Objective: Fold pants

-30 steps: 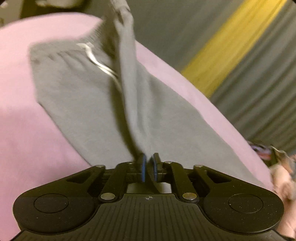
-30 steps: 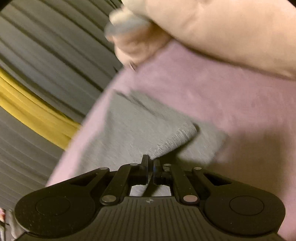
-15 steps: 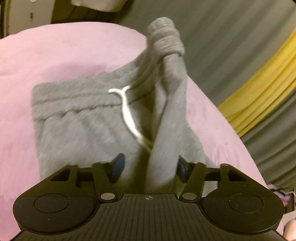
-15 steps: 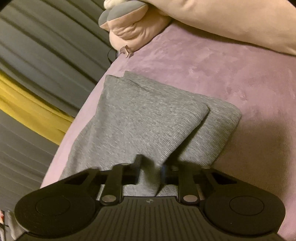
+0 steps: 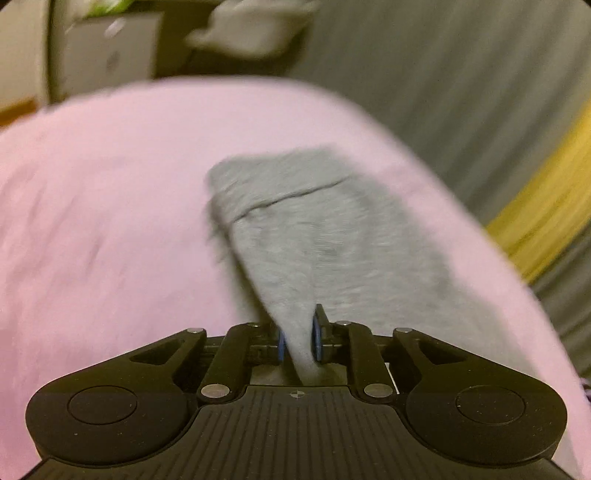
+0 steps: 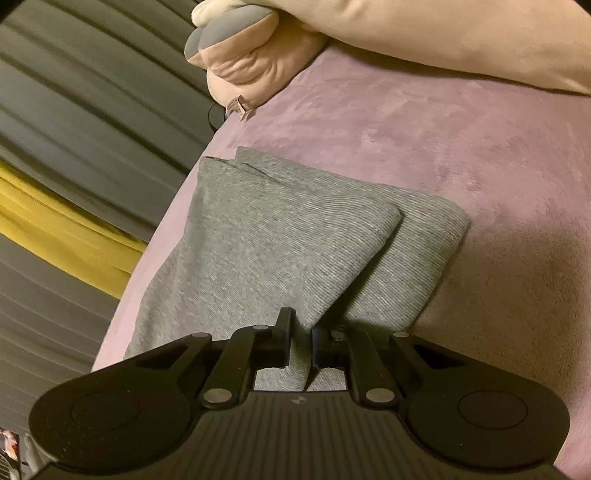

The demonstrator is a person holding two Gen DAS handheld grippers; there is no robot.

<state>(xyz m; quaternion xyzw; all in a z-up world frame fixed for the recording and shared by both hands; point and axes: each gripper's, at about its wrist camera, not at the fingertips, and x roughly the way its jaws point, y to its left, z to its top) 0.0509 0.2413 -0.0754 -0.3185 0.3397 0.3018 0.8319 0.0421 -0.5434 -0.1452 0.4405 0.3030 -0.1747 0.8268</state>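
Grey sweatpants [image 5: 325, 236] lie folded lengthwise on a pink bed cover [image 5: 103, 229]. In the left wrist view my left gripper [image 5: 298, 339] is shut on a pinch of the grey cloth, which runs forward to the waistband end; this view is blurred. In the right wrist view the two leg cuffs [image 6: 332, 225] lie one on the other on the bed cover [image 6: 461, 140]. My right gripper [image 6: 301, 341] is shut on a fold of the upper leg near its edge, low over the bed.
A beige pillow [image 6: 424, 33] and a plush toy [image 6: 243, 59] lie at the bed's far end. Grey and yellow curtains [image 6: 66, 177] hang along the bed's side. Blurred furniture [image 5: 110, 55] stands beyond the bed in the left view.
Both grippers opened half a second ago, dropping the cloth flat, and are now shut on it again. The raised waistband has come down and the drawstring is out of sight.
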